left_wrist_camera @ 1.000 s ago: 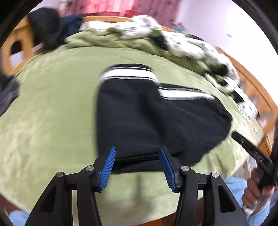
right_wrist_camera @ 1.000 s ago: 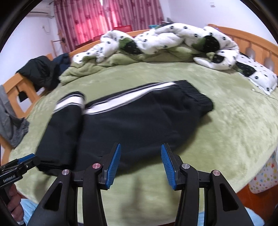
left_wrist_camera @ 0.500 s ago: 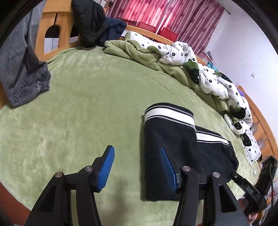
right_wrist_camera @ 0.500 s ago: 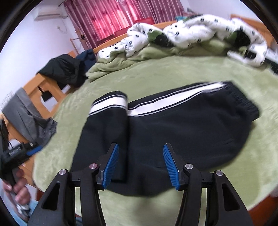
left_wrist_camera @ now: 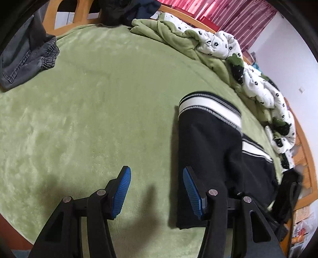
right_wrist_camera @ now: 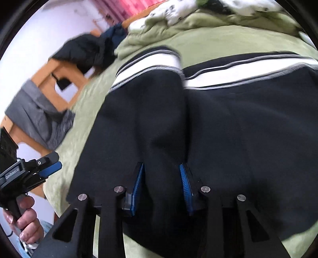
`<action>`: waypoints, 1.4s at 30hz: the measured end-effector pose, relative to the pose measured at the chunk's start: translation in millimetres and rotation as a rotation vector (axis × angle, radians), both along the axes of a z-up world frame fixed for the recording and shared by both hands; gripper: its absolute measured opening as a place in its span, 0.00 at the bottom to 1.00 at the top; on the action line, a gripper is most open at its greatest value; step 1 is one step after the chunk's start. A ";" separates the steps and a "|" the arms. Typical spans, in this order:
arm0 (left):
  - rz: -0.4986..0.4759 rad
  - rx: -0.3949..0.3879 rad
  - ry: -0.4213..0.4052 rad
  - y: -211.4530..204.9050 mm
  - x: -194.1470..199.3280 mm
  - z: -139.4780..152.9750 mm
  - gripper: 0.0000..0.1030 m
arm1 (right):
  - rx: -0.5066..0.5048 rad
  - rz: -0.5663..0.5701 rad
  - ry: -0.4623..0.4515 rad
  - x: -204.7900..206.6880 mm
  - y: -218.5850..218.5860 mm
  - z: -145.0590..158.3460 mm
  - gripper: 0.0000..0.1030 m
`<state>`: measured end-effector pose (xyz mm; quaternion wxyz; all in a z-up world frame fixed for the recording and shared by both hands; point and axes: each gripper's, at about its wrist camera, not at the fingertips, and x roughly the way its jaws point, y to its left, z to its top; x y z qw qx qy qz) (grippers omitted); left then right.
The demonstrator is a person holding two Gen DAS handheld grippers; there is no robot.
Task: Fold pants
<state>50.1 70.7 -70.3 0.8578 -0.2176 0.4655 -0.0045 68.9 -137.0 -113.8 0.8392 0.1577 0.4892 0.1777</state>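
Left wrist view: looking down over a bed (left_wrist_camera: 99, 99) spread with a green plush cover. Left gripper (left_wrist_camera: 157, 192) hanging with its blue pads apart, nothing between them but bare green cover; right-hand pad (left_wrist_camera: 191, 193) sitting just at the near left edge of the black pants (left_wrist_camera: 208, 154). Pants lying folded in the right half of the frame, a white stripe with grey trim crossing the top of the folded leg, a second stripe running off toward the right edge. Green blanket (left_wrist_camera: 174, 33) and white flower-print quilt (left_wrist_camera: 258, 83) bunching along the upper right. Grey jeans (left_wrist_camera: 25, 57) draping over the wooden bed frame at upper left, dark clothes (left_wrist_camera: 127, 8) piling at the top. Red curtains (left_wrist_camera: 218, 12) showing at upper right. Right gripper blurring dark at the right edge (left_wrist_camera: 288, 196).

Right wrist view: filling most of the frame with the black pants (right_wrist_camera: 238, 129), the folded leg to the left, the wider part to the right, white stripes crossing the upper part. Right gripper (right_wrist_camera: 162, 188) lowering onto the dark cloth with its jaws closing, a ridge of pants fabric rising between the blue pads (right_wrist_camera: 138, 188); whether the pads are pressing the cloth yet, cannot tell. Left gripper (right_wrist_camera: 49, 166) showing at the left edge, held in a person's hand (right_wrist_camera: 21, 218) at lower left. Grey jeans (right_wrist_camera: 39, 119) hanging on the wooden frame at left, dark clothes (right_wrist_camera: 87, 49) above them.
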 end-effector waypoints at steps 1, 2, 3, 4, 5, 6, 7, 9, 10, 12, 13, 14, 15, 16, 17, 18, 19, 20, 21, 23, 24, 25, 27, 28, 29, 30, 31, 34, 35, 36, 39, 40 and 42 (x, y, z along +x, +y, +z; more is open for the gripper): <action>-0.002 0.018 -0.002 -3.1 -0.2 -1.9 0.51 | -0.027 0.022 -0.023 2.9 6.3 2.0 0.22; -0.009 0.039 0.000 -7.2 -0.6 -3.7 0.51 | -0.037 0.045 -0.050 4.7 11.0 4.9 0.21; -0.021 0.047 0.002 -10.2 -1.7 -4.5 0.51 | -0.029 0.046 -0.056 5.9 10.5 7.5 0.19; -0.042 0.051 0.001 -14.3 -3.2 -4.8 0.51 | 0.004 0.030 -0.067 5.6 5.5 13.7 0.19; -0.056 0.054 0.000 -17.2 -4.7 -4.6 0.51 | 0.038 0.017 -0.088 5.0 -0.4 20.8 0.18; -0.069 0.058 -0.002 -20.5 -7.7 -4.2 0.51 | 0.059 0.015 -0.112 3.6 -6.6 30.1 0.18; -0.089 0.058 -0.004 -27.1 -11.9 -3.3 0.51 | 0.069 0.010 -0.148 1.2 -15.6 45.5 0.17; -0.125 0.051 0.004 -38.1 -17.1 -3.0 0.51 | 0.040 0.010 -0.191 0.0 -26.9 69.6 0.17; -0.145 0.053 0.012 -46.6 -19.3 -2.7 0.51 | 0.007 0.004 -0.215 -1.9 -35.0 81.9 0.17; -0.184 0.055 0.010 -65.2 -24.9 -1.3 0.51 | -0.035 -0.029 -0.284 -9.0 -63.4 106.0 0.17; -0.203 0.049 0.004 -74.5 -27.5 -0.5 0.51 | -0.053 -0.045 -0.303 -11.6 -79.2 114.7 0.17; -0.223 0.036 0.001 -85.2 -29.5 -0.1 0.51 | -0.083 -0.071 -0.316 -12.2 -95.9 123.0 0.17; -0.241 0.023 -0.001 -93.5 -30.1 0.2 0.51 | -0.116 -0.097 -0.330 -13.1 -114.1 129.2 0.17; -0.258 0.012 -0.004 -101.1 -30.8 0.4 0.51 | -0.160 -0.120 -0.341 -13.4 -133.2 132.9 0.17; -0.277 0.000 -0.011 -109.4 -30.9 0.8 0.51 | -0.195 -0.136 -0.338 -11.9 -147.5 133.0 0.17; -0.297 -0.013 -0.018 -118.6 -31.1 0.8 0.51 | -0.228 -0.150 -0.327 -12.4 -163.8 131.5 0.16; -0.317 -0.022 -0.019 -126.0 -30.4 0.5 0.51 | -0.254 -0.162 -0.313 -11.0 -176.7 128.2 0.16; -0.351 -0.032 -0.019 -136.4 -29.4 -0.3 0.51 | -0.280 -0.171 -0.295 -10.3 -191.9 122.5 0.16; -0.370 -0.033 -0.019 -141.8 -28.5 -0.7 0.51 | -0.300 -0.185 -0.279 -11.1 -207.5 115.5 0.16; -0.408 -0.030 -0.019 -154.8 -28.6 -1.7 0.51 | -0.314 -0.222 -0.273 -18.8 -236.0 102.8 0.16; -0.437 -0.034 -0.019 -160.9 -28.8 -2.0 0.51 | -0.318 -0.249 -0.277 -23.9 -249.4 98.3 0.16; -0.462 -0.036 -0.018 -165.7 -30.5 -2.2 0.51 | -0.319 -0.281 -0.282 -29.0 -262.5 94.4 0.16; -0.542 -0.016 -0.010 -179.7 -33.9 -3.2 0.51 | -0.293 -0.332 -0.260 -33.3 -283.6 84.1 0.16; -0.576 0.002 -0.004 -187.1 -33.3 -4.0 0.51 | -0.267 -0.344 -0.237 -34.0 -294.9 73.8 0.16; -0.601 0.016 -0.001 -194.3 -36.3 -4.4 0.52 | -0.250 -0.353 -0.231 -35.2 -299.9 66.5 0.16; -0.629 0.034 0.005 -202.8 -36.8 -6.5 0.57 | -0.236 -0.361 -0.227 -36.3 -303.0 59.1 0.16; -0.652 0.067 0.015 -210.8 -36.9 -9.3 0.58 | -0.230 -0.366 -0.220 -36.5 -303.0 51.1 0.17; -0.648 0.231 0.016 -239.2 -36.2 -16.6 0.58 | -0.248 -0.360 -0.213 -37.6 -302.1 36.8 0.18; -0.637 0.249 0.014 -243.1 -35.0 -17.6 0.55 | -0.239 -0.363 -0.215 -41.3 -300.7 36.9 0.19; -0.617 0.240 -0.002 -245.6 -32.0 -17.4 0.35 | -0.231 -0.368 -0.214 -43.8 -301.5 36.2 0.20; -0.475 0.187 -0.098 -233.7 -26.1 -7.4 0.15 | -0.205 -0.406 -0.209 -49.0 -305.9 33.0 0.20; -0.451 0.171 -0.114 -229.3 -26.9 -6.8 0.15 | -0.203 -0.419 -0.211 -49.5 -305.3 34.0 0.20; -0.446 0.167 -0.076 -225.1 -28.6 -13.6 0.16 | -0.205 -0.438 -0.229 -52.7 -301.8 37.1 0.20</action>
